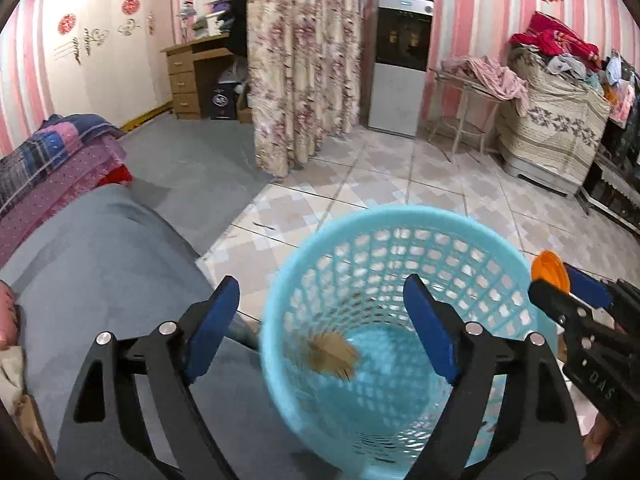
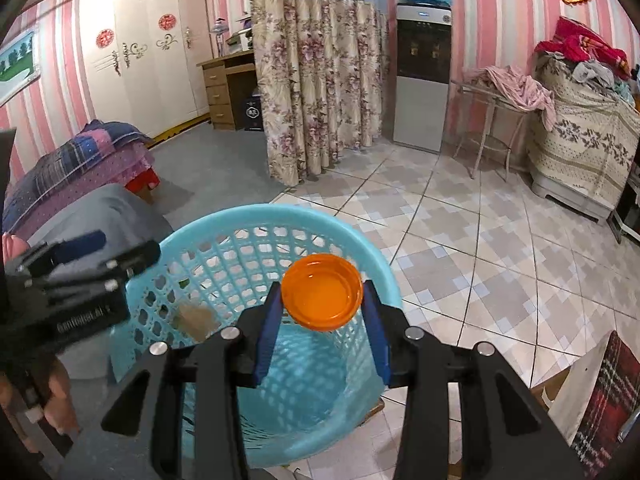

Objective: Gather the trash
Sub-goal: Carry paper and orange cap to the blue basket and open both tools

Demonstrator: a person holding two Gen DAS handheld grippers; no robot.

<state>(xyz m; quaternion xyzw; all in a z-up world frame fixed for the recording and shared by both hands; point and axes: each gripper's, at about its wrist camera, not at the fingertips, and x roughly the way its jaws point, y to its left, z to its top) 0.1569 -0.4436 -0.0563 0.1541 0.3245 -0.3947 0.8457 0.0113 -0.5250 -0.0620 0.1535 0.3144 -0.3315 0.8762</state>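
Note:
A light blue mesh basket (image 1: 400, 216) stands on the tiled floor; it also shows in the right wrist view (image 2: 248, 216). A brown scrap (image 1: 332, 354) is inside it, blurred, also in the right wrist view (image 2: 196, 320). My left gripper (image 1: 320, 320) is open and empty over the basket's left rim. My right gripper (image 2: 322, 300) is shut on an orange plastic lid (image 2: 322, 298) and holds it above the basket. The lid (image 1: 550, 272) and right gripper (image 1: 560, 280) show at the right edge of the left wrist view. The left gripper (image 2: 116, 250) shows at the left of the right wrist view.
A grey sofa seat (image 1: 100, 260) lies left of the basket. A floral curtain (image 2: 316, 92), a water dispenser (image 2: 422, 80), a small metal table (image 2: 492, 120) with clothes and a covered cabinet (image 2: 584, 140) stand at the back. A plaid item (image 2: 608, 400) lies at the right.

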